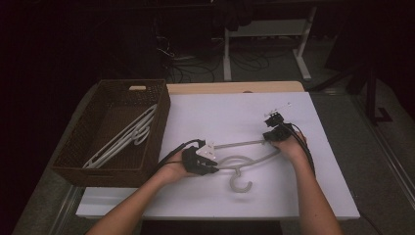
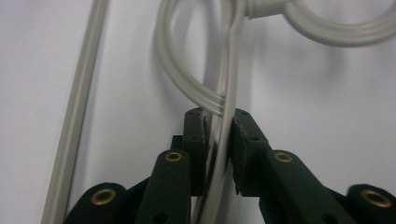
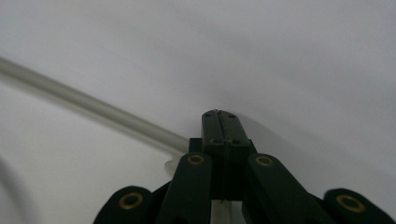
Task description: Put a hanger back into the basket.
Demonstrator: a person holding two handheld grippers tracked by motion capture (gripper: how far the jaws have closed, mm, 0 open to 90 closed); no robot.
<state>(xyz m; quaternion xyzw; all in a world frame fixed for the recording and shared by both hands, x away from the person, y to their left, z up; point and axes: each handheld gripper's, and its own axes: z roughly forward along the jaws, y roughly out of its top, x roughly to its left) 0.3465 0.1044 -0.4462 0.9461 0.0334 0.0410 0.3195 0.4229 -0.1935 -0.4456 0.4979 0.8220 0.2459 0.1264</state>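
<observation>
From the high view you hold a pale grey hanger (image 1: 243,159) flat on the white table (image 1: 220,117), one gripper at each end of it. Your left gripper (image 1: 211,166) sits at the hanger's left shoulder, near the table's front left, and your right gripper (image 1: 272,139) sits at its right corner, farther back and to the right. The hanger's hook (image 1: 241,184) curls toward the front edge of the table. To the left, touching the white surface's edge, stands a brown wicker basket (image 1: 73,147) with more pale hangers (image 1: 125,137) lying inside it.

The left gripper view gives you what the high view cannot: the jaws are clamped on a thin flat arm of the hanger (image 2: 225,121), which runs up between the pads, with a looped section (image 2: 180,70) crossing just ahead of the tips and the straight bar (image 2: 77,112) lying well off to the side.

The right gripper view shows your right gripper (image 3: 219,114) with its jaws pressed together, no gap between the pads; the hanger's bar (image 3: 93,109) meets the gripper at the jaw base, and a pale sliver shows between the linkage below, so the grip there is on the hanger.
</observation>
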